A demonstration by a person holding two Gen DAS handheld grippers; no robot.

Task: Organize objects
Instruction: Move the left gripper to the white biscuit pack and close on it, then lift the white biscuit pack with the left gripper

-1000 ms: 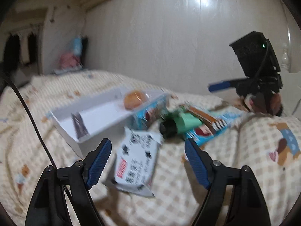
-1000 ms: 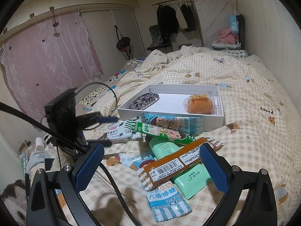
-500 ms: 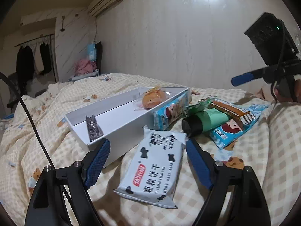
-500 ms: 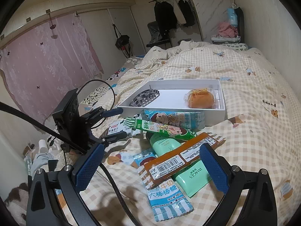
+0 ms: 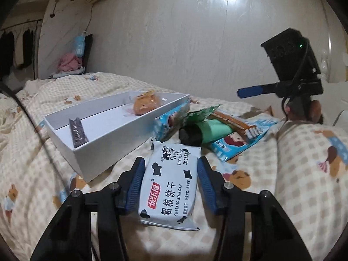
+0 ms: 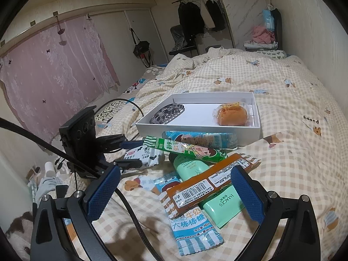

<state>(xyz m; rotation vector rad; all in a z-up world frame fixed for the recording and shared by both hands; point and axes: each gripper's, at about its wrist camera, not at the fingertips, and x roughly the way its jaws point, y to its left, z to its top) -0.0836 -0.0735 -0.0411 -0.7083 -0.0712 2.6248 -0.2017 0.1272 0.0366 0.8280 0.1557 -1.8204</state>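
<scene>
My left gripper (image 5: 170,169) is shut on the white cow-print biscuit pack (image 5: 171,182), its blue pads against both long sides; the pack lies on the bedspread. The pack also shows in the right wrist view (image 6: 141,155) between the left gripper's fingers (image 6: 130,152). A white box (image 6: 256,117) holds a wrapped orange bun (image 6: 232,115) and a dark blister strip (image 6: 167,115). My right gripper (image 6: 174,195) is open and empty above a pile: a brown bar (image 6: 208,187), a green tube (image 6: 219,202), a blue-white candy pack (image 6: 193,228), and a green stick pack (image 6: 184,148).
A blue snack pack (image 6: 200,139) leans on the box's near wall. The left gripper's black cable (image 6: 128,200) crosses the bedspread under my right gripper. The wall runs along the bed's right side (image 6: 315,32). Clothes hang on a rack (image 6: 195,17) beyond the bed.
My left gripper moved forward and down over the biscuit pack and closed its pads onto the pack's sides. My right gripper stayed open and moved slightly closer to the pile.
</scene>
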